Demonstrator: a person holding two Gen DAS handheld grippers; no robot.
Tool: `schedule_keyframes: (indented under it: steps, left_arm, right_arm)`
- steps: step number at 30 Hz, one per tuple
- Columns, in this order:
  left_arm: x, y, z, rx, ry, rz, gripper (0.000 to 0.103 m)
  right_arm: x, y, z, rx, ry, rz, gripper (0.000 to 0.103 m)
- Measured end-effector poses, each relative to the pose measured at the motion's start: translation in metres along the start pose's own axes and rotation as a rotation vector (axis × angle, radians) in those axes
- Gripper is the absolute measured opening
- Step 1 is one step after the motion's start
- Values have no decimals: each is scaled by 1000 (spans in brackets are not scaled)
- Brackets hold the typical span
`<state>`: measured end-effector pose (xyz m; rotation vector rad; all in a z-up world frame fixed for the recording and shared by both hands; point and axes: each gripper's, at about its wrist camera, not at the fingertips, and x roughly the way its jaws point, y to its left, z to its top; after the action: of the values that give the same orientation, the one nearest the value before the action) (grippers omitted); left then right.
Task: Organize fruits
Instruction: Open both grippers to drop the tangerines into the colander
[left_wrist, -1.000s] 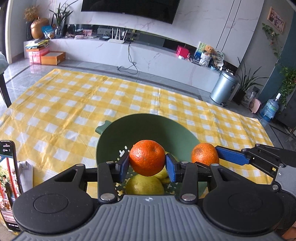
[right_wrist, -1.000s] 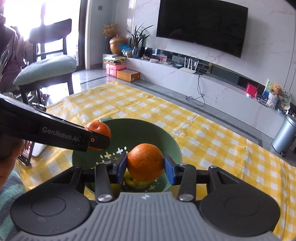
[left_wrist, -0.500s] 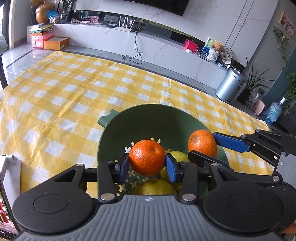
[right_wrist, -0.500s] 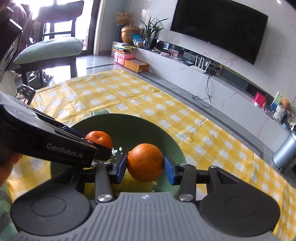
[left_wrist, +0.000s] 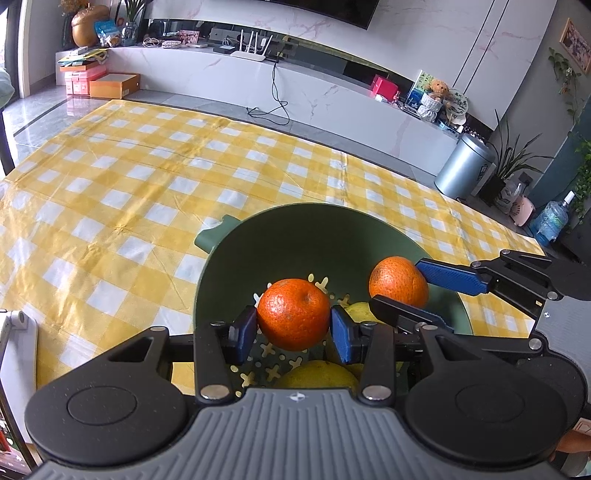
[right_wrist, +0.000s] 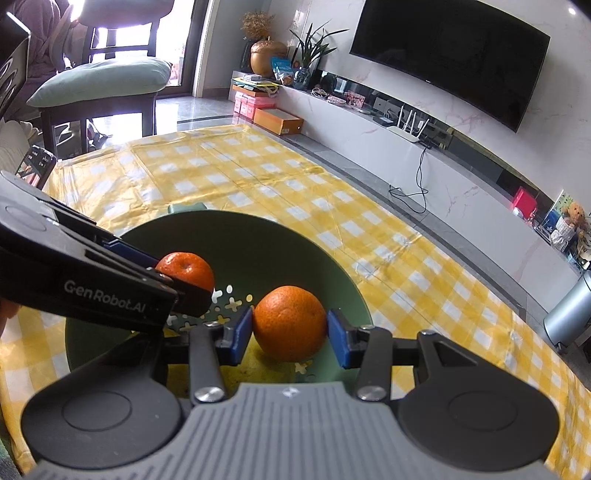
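Observation:
A green colander bowl (left_wrist: 295, 236) with cross-shaped holes sits on the yellow checked cloth; it also shows in the right wrist view (right_wrist: 258, 236). My left gripper (left_wrist: 293, 326) is shut on an orange (left_wrist: 293, 317) held over the bowl's near side. My right gripper (right_wrist: 290, 332) is shut on a second orange (right_wrist: 290, 323), also over the bowl. Each view shows the other gripper's orange: the right one (left_wrist: 399, 282) and the left one (right_wrist: 186, 269). Yellow-green fruits (left_wrist: 317, 374) lie in the bowl beneath the grippers.
The yellow checked cloth (left_wrist: 129, 192) spreads far left and behind the bowl. A phone on a white stand (left_wrist: 14, 332) is at the left edge. A chair with a cushion (right_wrist: 99, 81) stands beyond the cloth.
Both grippers, each holding its orange, have moved lower and further over the bowl. The bowl looks larger and nearer in both views.

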<state>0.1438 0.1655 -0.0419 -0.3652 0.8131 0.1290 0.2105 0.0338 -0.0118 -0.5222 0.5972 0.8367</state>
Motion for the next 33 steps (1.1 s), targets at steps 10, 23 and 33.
schedule_keyframes:
  steps: [10, 23, 33]
  left_arm:
    - [-2, 3, 0, -11, -9, -7, 61]
    - [-33, -17, -2, 20, -59, -6, 76]
    - [-67, -75, -19, 198, -75, -55, 76]
  right_arm:
    - [-5, -2, -2, 8, -3, -10, 42]
    - [-57, -8, -7, 21, -78, -75, 65]
    - [-124, -43, -56, 259, -73, -105, 74]
